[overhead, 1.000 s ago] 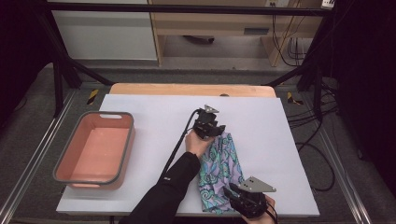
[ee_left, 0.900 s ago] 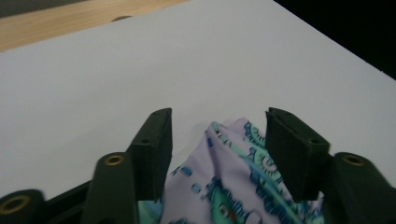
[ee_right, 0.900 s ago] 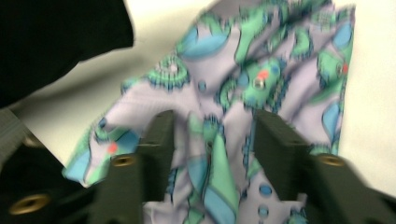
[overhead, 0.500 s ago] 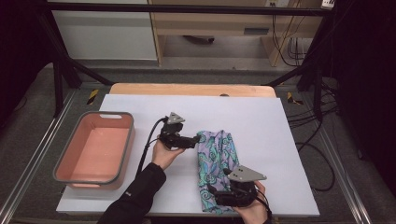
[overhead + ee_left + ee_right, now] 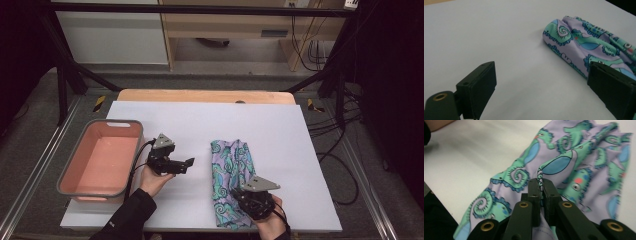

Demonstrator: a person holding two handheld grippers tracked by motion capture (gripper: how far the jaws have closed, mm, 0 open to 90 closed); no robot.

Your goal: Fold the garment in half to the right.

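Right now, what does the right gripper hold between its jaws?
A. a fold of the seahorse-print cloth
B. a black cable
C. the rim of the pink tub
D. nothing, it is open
A: the right gripper is pinched shut on a fold of the seahorse-print cloth.

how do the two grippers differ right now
The left gripper has its jaws wide open with nothing between them; they have just been opening. The right gripper has just closed and pinches a fold of the seahorse-print cloth. The left gripper sits over bare white table beside the cloth; the right sits on the cloth's near end. Both are black and hand-held.
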